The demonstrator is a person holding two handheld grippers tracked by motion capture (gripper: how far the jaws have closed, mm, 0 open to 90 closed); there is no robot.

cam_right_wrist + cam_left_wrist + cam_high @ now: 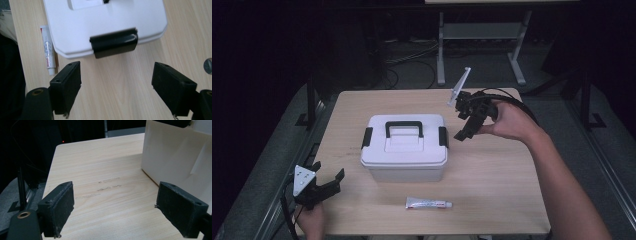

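The right gripper (466, 125) hangs above the table with its jaws spread wide and nothing between them, tipped down toward the white storage box (404, 146), which lies just ahead of it and a little below. In the right gripper view the box's black side latch (114, 46) sits just beyond the gap between the jaws, apart from both, and a small tube (48, 50) lies past the box's far edge, off the left jaw's side. The box stands shut, its black handle (403, 128) folded flat on the lid. The left gripper (328, 181), also spread and empty, hovers low near the table's (492, 170) front left corner, with the box wall (175, 157) just ahead of its right jaw, not touching.
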